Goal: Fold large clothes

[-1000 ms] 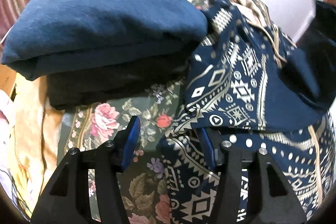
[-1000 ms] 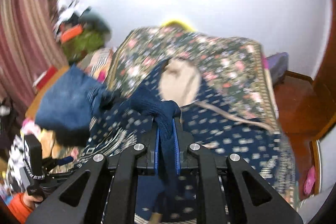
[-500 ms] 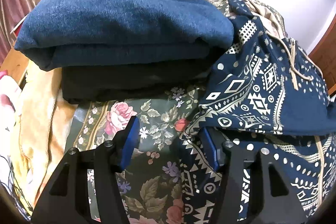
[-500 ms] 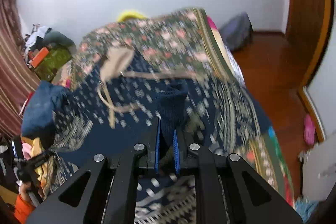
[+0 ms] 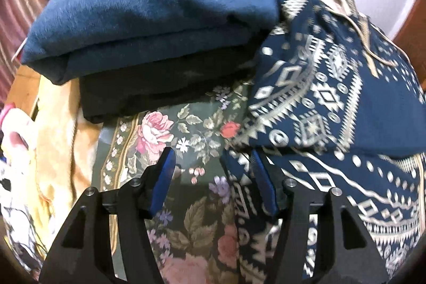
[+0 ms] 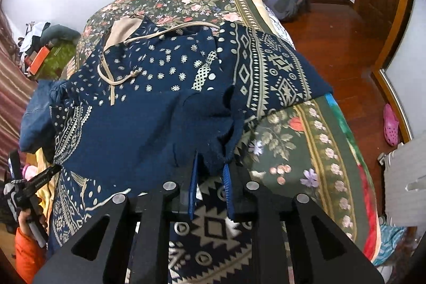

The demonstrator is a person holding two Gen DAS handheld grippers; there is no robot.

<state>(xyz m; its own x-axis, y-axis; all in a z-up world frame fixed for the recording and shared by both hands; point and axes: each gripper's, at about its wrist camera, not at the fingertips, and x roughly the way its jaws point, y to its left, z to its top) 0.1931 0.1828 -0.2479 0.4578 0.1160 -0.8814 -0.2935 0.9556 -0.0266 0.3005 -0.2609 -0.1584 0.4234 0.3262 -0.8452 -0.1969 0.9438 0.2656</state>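
A large navy hoodie with a cream geometric pattern (image 6: 165,65) lies spread on a floral bed (image 6: 287,148); it also shows in the left wrist view (image 5: 332,103). One sleeve is folded across its body, and the plain navy cuff (image 6: 215,135) lies between the fingers of my right gripper (image 6: 210,167), whose jaws stand a little apart. My left gripper (image 5: 211,164) is open, low over the bedspread at the hoodie's left hem; its right finger (image 5: 262,185) touches the fabric edge.
A stack of folded clothes, blue denim (image 5: 149,9) over a black garment (image 5: 159,87), sits on the bed (image 5: 170,129) just left of the hoodie. A yellow blanket (image 5: 53,140) hangs at the left edge. Wooden floor (image 6: 340,25) and a pink shoe (image 6: 390,128) lie to the right.
My right gripper carried the sleeve across the hoodie, lowered it, and its jaws have parted around the cuff. My left gripper stayed open by the left hem, shifting only slightly.
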